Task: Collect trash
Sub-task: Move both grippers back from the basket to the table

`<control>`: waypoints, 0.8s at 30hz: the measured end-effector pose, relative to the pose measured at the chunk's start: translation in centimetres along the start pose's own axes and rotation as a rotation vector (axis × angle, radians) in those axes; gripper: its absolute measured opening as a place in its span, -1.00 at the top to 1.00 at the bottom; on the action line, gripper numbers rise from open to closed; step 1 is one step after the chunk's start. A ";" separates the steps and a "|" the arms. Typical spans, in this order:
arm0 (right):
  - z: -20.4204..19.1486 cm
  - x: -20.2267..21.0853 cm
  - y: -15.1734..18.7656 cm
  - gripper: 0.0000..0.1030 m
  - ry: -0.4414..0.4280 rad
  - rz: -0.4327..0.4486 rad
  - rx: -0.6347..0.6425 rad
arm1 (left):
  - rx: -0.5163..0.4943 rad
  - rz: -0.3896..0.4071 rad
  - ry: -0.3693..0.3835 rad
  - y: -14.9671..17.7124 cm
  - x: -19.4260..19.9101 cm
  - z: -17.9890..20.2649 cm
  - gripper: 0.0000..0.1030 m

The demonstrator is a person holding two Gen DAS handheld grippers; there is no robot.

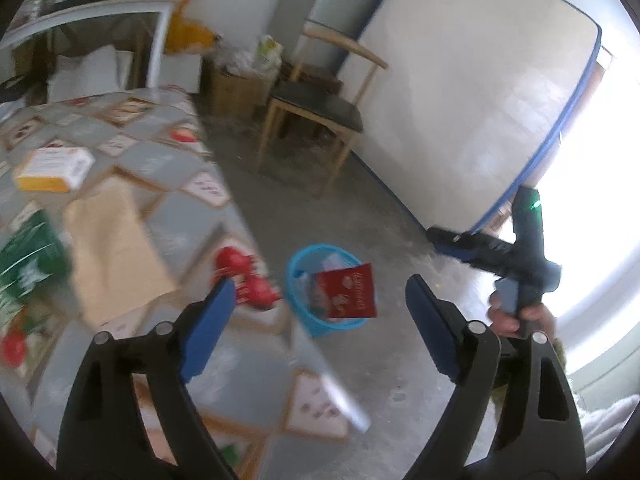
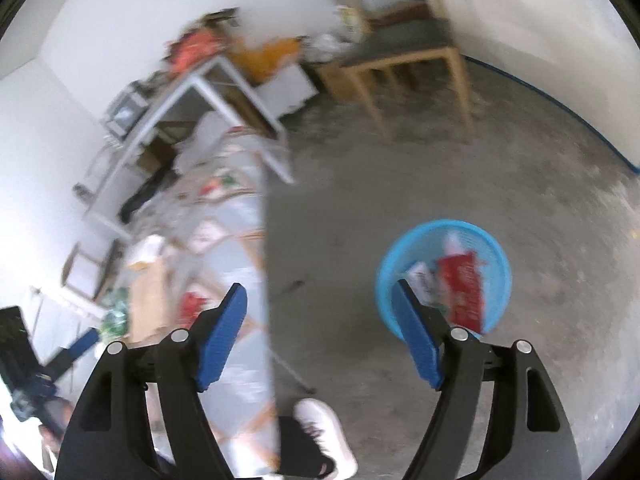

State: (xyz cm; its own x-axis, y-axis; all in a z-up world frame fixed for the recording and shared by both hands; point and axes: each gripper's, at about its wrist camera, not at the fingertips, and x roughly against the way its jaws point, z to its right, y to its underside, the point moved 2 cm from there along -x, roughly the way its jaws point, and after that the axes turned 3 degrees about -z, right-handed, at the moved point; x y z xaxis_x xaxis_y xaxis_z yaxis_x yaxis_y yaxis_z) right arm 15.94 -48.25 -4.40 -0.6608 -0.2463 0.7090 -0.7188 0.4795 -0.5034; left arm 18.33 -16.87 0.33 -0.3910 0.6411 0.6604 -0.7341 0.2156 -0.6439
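My left fingers (image 1: 320, 304) and right fingers (image 2: 322, 318) both stand wide, holding nothing. The red packet (image 1: 347, 291) sits in the blue basket (image 2: 400, 256) on the floor beside the table's edge (image 1: 236, 220); motion blur hides the basket's other contents.

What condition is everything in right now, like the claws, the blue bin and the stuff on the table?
left gripper: open, nothing between its pads
right gripper: open, holding nothing
blue basket: upright on the floor, trash inside
red packet: at the basket's mouth, tilted
white and yellow box: lying flat on the table, closed
brown paper bag: lying flat on the table
wooden chair: upright, seat bare
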 end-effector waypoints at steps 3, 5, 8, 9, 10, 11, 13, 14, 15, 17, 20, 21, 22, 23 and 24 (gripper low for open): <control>-4.7 -0.5 0.0 -0.53 -0.030 -0.020 0.073 | 0.020 0.031 -0.038 1.6 2.6 -2.5 -0.61; -8.1 -1.4 0.3 -0.56 -0.051 -0.044 0.136 | 0.032 0.045 -0.058 2.8 3.9 -4.0 -0.61; -12.3 -3.0 0.9 -0.61 -0.065 -0.078 0.218 | 0.067 0.070 -0.096 5.1 6.0 -6.9 -0.61; -13.6 -3.6 1.1 -0.62 -0.065 -0.091 0.244 | 0.079 0.079 -0.110 6.0 6.7 -7.9 -0.61; -15.1 -4.5 1.3 -0.62 -0.062 -0.108 0.275 | 0.095 0.087 -0.123 6.8 7.4 -9.0 -0.61; -16.4 -5.3 1.6 -0.63 -0.062 -0.124 0.305 | 0.114 0.093 -0.139 7.5 8.1 -10.0 -0.61; -19.1 -7.0 2.1 -0.63 -0.062 -0.153 0.372 | 0.147 0.112 -0.165 8.5 8.9 -11.5 -0.61; -20.7 -8.0 2.5 -0.64 -0.062 -0.166 0.418 | 0.162 0.121 -0.174 8.9 9.3 -12.3 -0.61; -21.8 -8.7 2.7 -0.64 -0.057 -0.173 0.454 | 0.186 0.131 -0.186 9.6 9.9 -13.3 -0.61; -24.8 -10.9 3.4 -0.66 -0.016 -0.176 0.582 | 0.223 0.146 -0.199 10.5 10.7 -14.9 -0.62; -28.1 -13.9 4.7 -0.78 0.005 -0.176 0.804 | 0.250 0.161 -0.201 11.2 11.3 -16.3 -0.61; -28.9 -14.9 5.1 -0.78 0.028 -0.171 0.871 | 0.263 0.168 -0.203 11.3 11.6 -16.9 -0.62; -29.6 -16.3 5.5 -0.78 0.052 -0.176 0.950 | 0.267 0.172 -0.202 11.4 12.0 -17.1 -0.62; -30.1 -17.6 5.8 -0.78 0.066 -0.192 1.004 | 0.272 0.178 -0.202 11.5 12.2 -17.5 -0.62; -30.3 -18.7 5.9 -0.78 0.080 -0.205 1.033 | 0.274 0.181 -0.204 11.5 12.3 -17.7 -0.62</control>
State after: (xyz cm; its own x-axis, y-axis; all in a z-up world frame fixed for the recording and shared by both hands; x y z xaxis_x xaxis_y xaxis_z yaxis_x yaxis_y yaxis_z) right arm 30.55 -15.26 -5.64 -0.5167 -0.1671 0.8397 -0.6745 -0.5246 -0.5194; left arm 14.93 6.55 -5.84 -0.6102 0.4855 0.6261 -0.7531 -0.1103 -0.6485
